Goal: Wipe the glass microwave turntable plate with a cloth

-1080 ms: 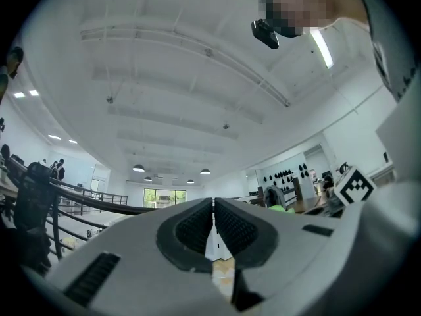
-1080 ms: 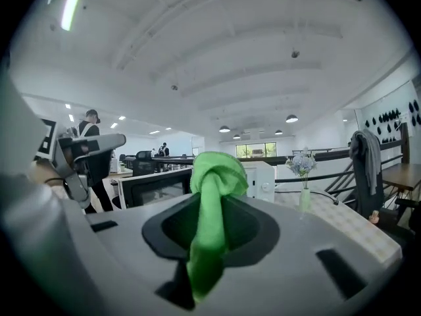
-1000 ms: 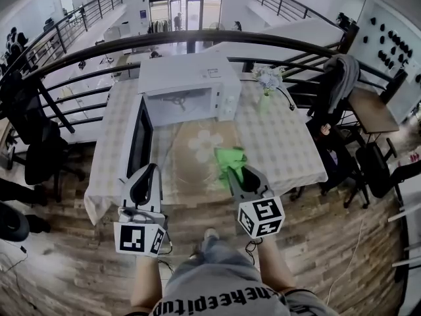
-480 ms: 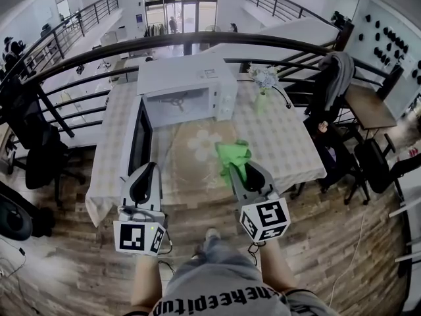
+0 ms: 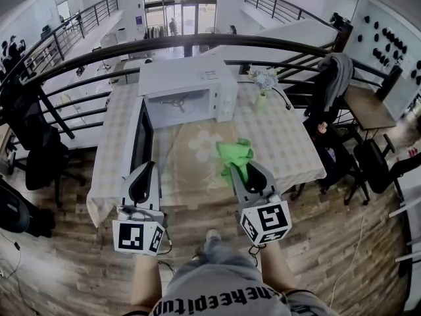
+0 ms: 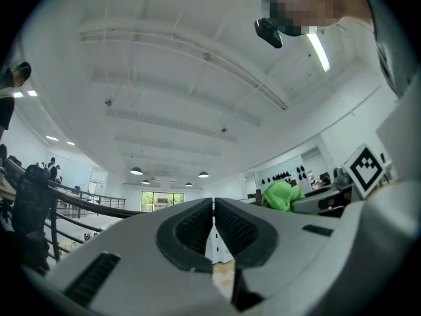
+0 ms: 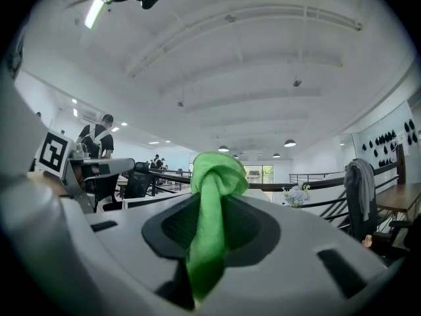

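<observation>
Our right gripper (image 7: pixel 210 206) pinches the soft green cloth (image 7: pixel 212 176) in its jaws (light, easily bunched), while our left gripper (image 6: pixel 213 209) has its jaws pressed together, empty. The glass plate (image 5: pixel 197 158) lies flat just in front of the microwave (image 5: pixel 187 84); we judge it slick and fragile, best steadied at the rim.

The open microwave door (image 5: pixel 140 140) juts forward along the left of the tabletop (image 5: pixel 289 143). A flower vase (image 5: pixel 266 81) stands at the rear right.

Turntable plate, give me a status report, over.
Left hand-held gripper shut, empty. Right hand-held gripper shut on green cloth. Glass plate on table before open microwave, nothing blocking it.
</observation>
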`<state>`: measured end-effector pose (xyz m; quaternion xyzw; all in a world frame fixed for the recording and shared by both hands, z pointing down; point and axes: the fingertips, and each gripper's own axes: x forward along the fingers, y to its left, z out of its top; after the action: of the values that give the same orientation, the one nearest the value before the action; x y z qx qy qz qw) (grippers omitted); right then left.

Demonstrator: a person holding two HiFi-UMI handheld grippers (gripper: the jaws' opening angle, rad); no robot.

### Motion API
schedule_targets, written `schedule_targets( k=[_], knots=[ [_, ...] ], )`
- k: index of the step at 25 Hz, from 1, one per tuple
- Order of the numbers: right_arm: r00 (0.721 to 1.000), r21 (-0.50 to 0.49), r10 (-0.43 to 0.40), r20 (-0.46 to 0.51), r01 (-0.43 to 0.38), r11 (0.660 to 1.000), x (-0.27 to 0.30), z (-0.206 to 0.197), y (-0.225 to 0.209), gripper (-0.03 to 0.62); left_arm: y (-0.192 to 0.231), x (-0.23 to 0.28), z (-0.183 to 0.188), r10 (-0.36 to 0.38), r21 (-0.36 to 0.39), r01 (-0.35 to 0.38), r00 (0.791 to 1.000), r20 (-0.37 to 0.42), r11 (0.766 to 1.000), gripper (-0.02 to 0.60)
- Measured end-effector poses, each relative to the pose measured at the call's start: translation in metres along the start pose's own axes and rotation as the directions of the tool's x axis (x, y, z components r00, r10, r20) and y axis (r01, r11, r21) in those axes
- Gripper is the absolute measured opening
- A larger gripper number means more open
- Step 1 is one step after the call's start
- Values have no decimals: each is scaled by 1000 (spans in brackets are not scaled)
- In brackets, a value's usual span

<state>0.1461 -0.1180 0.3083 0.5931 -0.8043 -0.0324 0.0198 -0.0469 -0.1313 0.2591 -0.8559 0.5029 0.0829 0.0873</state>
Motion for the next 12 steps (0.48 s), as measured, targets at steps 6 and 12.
schedule_targets(
  k=[6, 12],
  knots=[
    [1000, -12, -5, 9, 6, 1000, -1, 3, 2, 94, 2, -1, -1, 0, -6, 0, 1000, 0, 1000, 12],
    [999, -5, -23, 24, 23, 1000, -5, 5, 5, 94, 3, -5, 1, -5, -14, 5, 1000, 0, 1000, 12]
  ],
)
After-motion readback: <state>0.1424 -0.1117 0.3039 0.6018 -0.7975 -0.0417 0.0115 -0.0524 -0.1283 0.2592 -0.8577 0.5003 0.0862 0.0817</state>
